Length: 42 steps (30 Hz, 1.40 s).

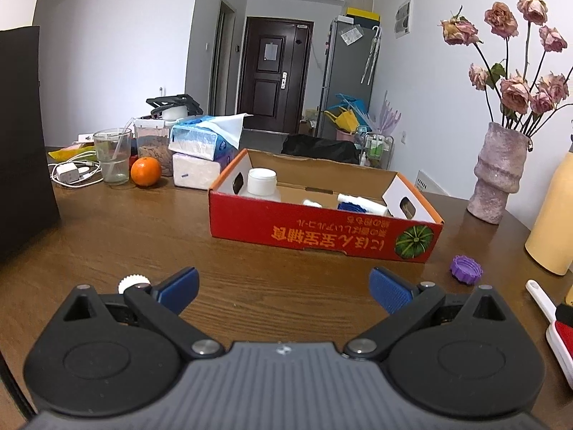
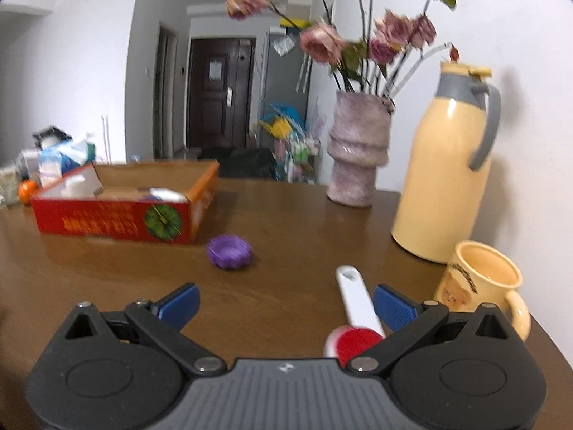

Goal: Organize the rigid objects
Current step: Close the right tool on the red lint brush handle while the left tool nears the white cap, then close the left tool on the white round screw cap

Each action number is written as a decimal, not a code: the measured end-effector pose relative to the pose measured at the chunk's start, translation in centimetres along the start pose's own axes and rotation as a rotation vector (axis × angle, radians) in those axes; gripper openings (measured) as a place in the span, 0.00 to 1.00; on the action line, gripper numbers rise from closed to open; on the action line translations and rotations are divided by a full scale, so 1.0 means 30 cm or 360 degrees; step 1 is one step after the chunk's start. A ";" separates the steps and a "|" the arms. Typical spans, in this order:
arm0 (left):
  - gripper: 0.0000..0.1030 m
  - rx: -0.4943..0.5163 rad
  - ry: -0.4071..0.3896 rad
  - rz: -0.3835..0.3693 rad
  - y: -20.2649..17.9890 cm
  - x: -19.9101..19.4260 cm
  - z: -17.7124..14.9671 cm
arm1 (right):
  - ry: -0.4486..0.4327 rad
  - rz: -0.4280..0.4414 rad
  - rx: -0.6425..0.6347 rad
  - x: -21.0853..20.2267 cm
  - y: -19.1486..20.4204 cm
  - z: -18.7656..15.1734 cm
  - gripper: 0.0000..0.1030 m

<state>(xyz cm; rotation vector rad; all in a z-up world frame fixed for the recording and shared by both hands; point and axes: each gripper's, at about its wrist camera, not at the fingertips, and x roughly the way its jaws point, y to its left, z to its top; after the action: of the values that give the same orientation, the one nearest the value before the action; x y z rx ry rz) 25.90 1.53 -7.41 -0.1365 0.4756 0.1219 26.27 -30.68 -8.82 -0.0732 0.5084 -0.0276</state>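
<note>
A red cardboard box [image 1: 322, 231] [image 2: 107, 220] stands open on the wooden table, holding a white jar [image 1: 262, 181], a blue cap [image 1: 352, 206] and white pieces. A purple cap [image 1: 466, 269] [image 2: 230, 246] lies on the table right of the box. A white-handled red lint brush [image 2: 356, 304] [image 1: 548, 308] lies near the right edge. My left gripper [image 1: 284, 292] is open before the box, holding nothing; a small white cap [image 1: 133, 282] shows behind its left finger. My right gripper [image 2: 284, 302] is open, its right finger beside the brush handle.
A pink vase of dried roses [image 2: 358, 150] [image 1: 497, 175], a yellow thermos [image 2: 444, 175] and a yellow mug [image 2: 481, 286] stand at the right. At the back left are tissue packs [image 1: 202, 143], an orange [image 1: 145, 172], a glass [image 1: 112, 156] and a charger [image 1: 70, 173].
</note>
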 end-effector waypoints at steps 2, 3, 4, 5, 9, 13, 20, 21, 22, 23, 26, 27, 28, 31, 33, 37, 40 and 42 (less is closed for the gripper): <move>1.00 -0.0002 0.0011 0.0007 -0.005 -0.002 -0.010 | 0.0048 -0.0050 -0.0014 0.023 -0.035 -0.017 1.00; 1.00 -0.0003 0.0017 0.0010 -0.006 -0.002 -0.014 | 0.0074 -0.0066 -0.0020 0.036 -0.054 -0.026 1.00; 1.00 -0.0003 0.0021 0.0016 -0.006 -0.003 -0.019 | 0.0100 -0.0075 -0.0021 0.046 -0.073 -0.036 1.00; 1.00 -0.0004 0.0022 0.0023 -0.005 -0.005 -0.022 | 0.0132 -0.0085 -0.0021 0.059 -0.091 -0.044 1.00; 1.00 -0.0012 0.0028 0.0044 0.009 -0.014 -0.028 | 0.0267 -0.0079 -0.0005 0.103 -0.153 -0.082 1.00; 1.00 -0.0017 0.0026 0.0091 0.037 -0.017 -0.028 | 0.0365 -0.0036 0.0031 0.133 -0.188 -0.124 0.93; 1.00 -0.0038 0.0017 0.0181 0.123 -0.034 -0.020 | 0.0395 0.0062 0.0096 0.134 -0.206 -0.158 0.53; 1.00 -0.0043 0.0015 0.0199 0.140 -0.037 -0.017 | 0.0383 0.0060 0.0097 0.132 -0.204 -0.162 0.53; 1.00 -0.0050 0.0014 0.0213 0.157 -0.039 -0.015 | 0.0372 0.0059 0.0103 0.130 -0.203 -0.164 0.53; 1.00 -0.0058 0.0014 0.0225 0.173 -0.041 -0.012 | 0.0359 0.0061 0.0116 0.127 -0.203 -0.166 0.53; 1.00 -0.0084 0.0012 0.0271 0.223 -0.044 0.000 | 0.0296 0.0062 0.0165 0.110 -0.206 -0.174 0.53; 1.00 -0.0096 0.0010 0.0283 0.240 -0.044 0.005 | 0.0274 0.0059 0.0175 0.103 -0.205 -0.173 0.53; 1.00 -0.0107 0.0011 0.0293 0.257 -0.043 0.011 | 0.0247 0.0054 0.0188 0.096 -0.205 -0.172 0.53; 1.00 -0.0128 0.0018 0.0329 0.300 -0.033 0.019 | 0.0178 0.0059 0.0235 0.088 -0.212 -0.163 0.53; 1.00 -0.0139 0.0036 0.0339 0.321 -0.019 0.016 | 0.0146 0.0059 0.0255 0.081 -0.211 -0.161 0.53; 1.00 -0.0141 0.0083 0.0347 0.347 0.021 -0.002 | 0.0090 0.0040 0.0271 0.077 -0.193 -0.159 0.53; 1.00 -0.0127 0.0118 0.0354 0.357 0.055 -0.017 | 0.0060 0.0032 0.0289 0.073 -0.180 -0.155 0.53; 1.00 -0.0119 0.0137 0.0375 0.366 0.084 -0.028 | 0.0034 0.0019 0.0295 0.068 -0.168 -0.154 0.53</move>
<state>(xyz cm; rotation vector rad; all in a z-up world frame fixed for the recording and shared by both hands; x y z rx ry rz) 26.10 12.40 -10.44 -0.1590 0.5725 0.3662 25.76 -36.08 -13.45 0.1116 0.5253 -0.0637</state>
